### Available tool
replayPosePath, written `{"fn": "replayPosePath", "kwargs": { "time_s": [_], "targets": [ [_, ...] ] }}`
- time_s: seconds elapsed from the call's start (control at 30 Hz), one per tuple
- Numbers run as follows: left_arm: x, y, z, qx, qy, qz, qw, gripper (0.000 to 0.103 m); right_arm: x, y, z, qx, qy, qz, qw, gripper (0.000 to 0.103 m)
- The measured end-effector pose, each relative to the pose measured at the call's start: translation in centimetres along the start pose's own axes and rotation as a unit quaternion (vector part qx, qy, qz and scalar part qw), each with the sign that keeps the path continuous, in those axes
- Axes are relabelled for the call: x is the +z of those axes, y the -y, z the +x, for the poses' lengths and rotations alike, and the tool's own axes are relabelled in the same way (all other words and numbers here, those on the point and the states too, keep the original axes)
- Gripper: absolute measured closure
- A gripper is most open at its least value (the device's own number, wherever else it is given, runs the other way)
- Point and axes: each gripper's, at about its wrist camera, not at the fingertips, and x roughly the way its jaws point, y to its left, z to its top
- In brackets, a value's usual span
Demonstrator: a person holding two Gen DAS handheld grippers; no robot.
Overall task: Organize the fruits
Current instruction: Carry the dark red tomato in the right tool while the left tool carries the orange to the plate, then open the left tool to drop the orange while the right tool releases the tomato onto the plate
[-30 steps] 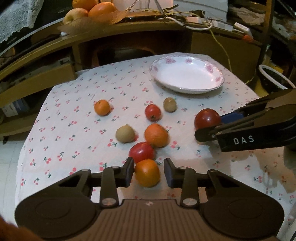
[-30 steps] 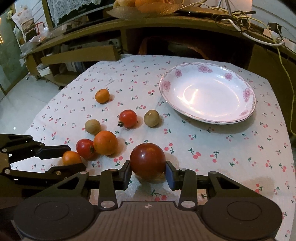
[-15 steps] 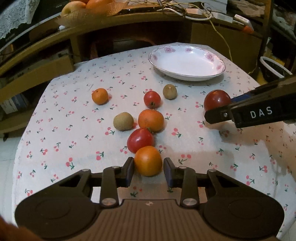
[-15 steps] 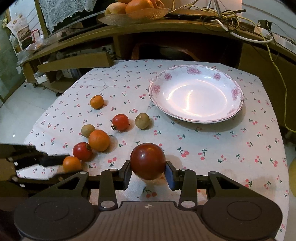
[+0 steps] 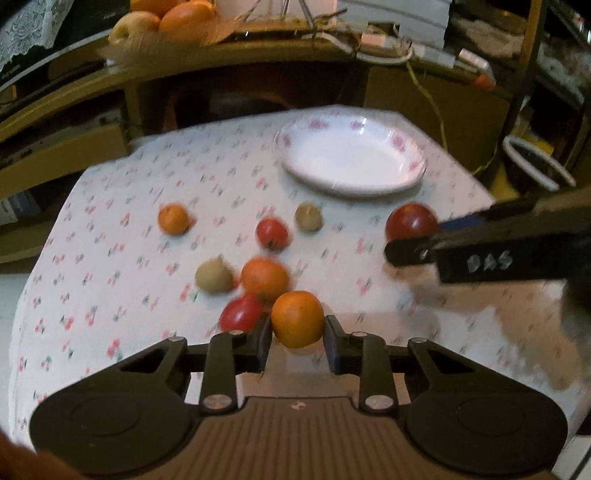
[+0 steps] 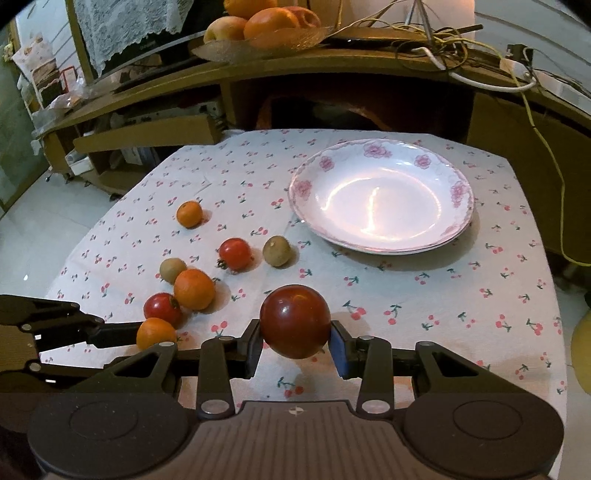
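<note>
We see a table under a white cherry-print cloth (image 6: 406,295), and behind it, along the top of the frame, a wooden shelf with a bowl of fruit (image 6: 258,33) and tangled cables. A white plate with pink flowers (image 6: 458,192) sits empty in the upper right of the cloth.

At the bottom centre of the right wrist view, our right gripper (image 6: 295,343) is clamped on a dark red tomato (image 6: 294,321), one finger pressing each side of it. In the left wrist view, our left gripper (image 5: 297,341) grips an orange (image 5: 297,318) the same way; that view is blurred.

The loose fruit lies left of centre in the right wrist view. A small orange (image 6: 189,213) sits farthest up, well apart from the others. A red tomato (image 6: 235,253) and a brownish kiwi (image 6: 276,251) lie just beside each other, near the plate's lower left edge. Lower left, another kiwi (image 6: 172,269), a larger orange (image 6: 194,288) and a second red tomato (image 6: 161,308) cluster together, touching or nearly so.
</note>
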Motion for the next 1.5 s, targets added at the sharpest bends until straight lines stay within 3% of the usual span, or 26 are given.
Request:
{"fn": "replayPosePath", "kwargs": {
  "time_s": [0.3, 0.5, 0.93, 1.5],
  "targets": [
    [7.3, 1.1, 2.3, -0.02, 0.036, 0.027, 0.9988, 0.068, 2.4, 2.4, -0.5, -0.023, 0.029, 0.025, 0.999, 0.064],
    [10.2, 1.7, 5.0, -0.028, 0.038, 0.035, 0.9983, 0.068, 4.4, 4.5, 0.9, -0.042, 0.034, 0.036, 0.998, 0.064],
    [11.4, 1.1, 8.9, -0.025, 0.021, 0.027, 0.9991, 0.068, 6.6, 6.5, 5.0, -0.065, 0.011, 0.03, 0.997, 0.064],
    [12.1, 1.1, 8.5, -0.016, 0.041, 0.032, 0.9985, 0.067, 7.3, 6.8, 5.6, -0.081, 0.019, 0.019, 0.996, 0.061]
  ]
}}
